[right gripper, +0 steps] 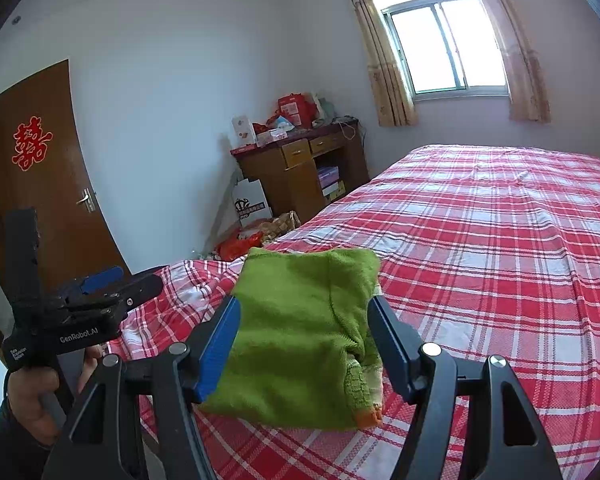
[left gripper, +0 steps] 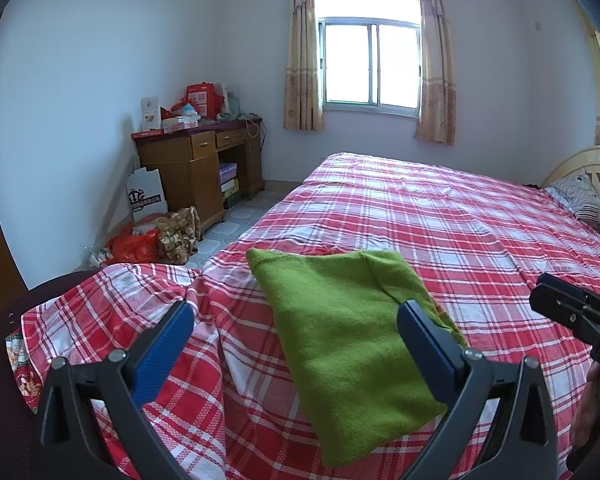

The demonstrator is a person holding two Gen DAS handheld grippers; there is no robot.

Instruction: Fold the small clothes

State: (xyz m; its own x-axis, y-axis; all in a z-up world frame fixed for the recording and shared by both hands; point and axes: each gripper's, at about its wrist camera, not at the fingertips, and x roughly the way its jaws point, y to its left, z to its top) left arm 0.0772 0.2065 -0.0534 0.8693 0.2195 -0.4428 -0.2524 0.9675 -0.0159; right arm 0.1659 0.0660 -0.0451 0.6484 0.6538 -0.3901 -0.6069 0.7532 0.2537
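A bedroom with pale walls (left gripper: 100, 80) fills both fisheye views. A large bed (left gripper: 440, 216) spread with a red and white plaid sheet takes up the lower right and centre of each frame, its near corner rumpled at the lower left of the left wrist view. A bright window (left gripper: 370, 64) with patterned curtains (left gripper: 302, 60) sits at the top centre of the left wrist view and at the upper right of the right wrist view. A brown door (right gripper: 56, 184) bearing a red paper decoration (right gripper: 30, 145) stands at the left of the right wrist view. A wooden desk (left gripper: 198, 172) piled with red boxes stands in the far corner, left of centre, with bags (left gripper: 156, 236) on the floor in front of it. A patterned pillow (left gripper: 584, 196) lies at the right edge of the left wrist view. A folded green garment (left gripper: 340, 344) lies flat on the sheet near the bed's front corner, at the lower centre of both frames; an orange trim shows at its lower right corner in the right wrist view. The left gripper (left gripper: 296, 320) hovers over it with blue-padded fingers spread wide, holding nothing. The right gripper (right gripper: 304, 320) likewise has its fingers apart on either side of the garment, not pinching it. A hand (right gripper: 32, 396) grips the left gripper's handle at the lower left of the right wrist view.
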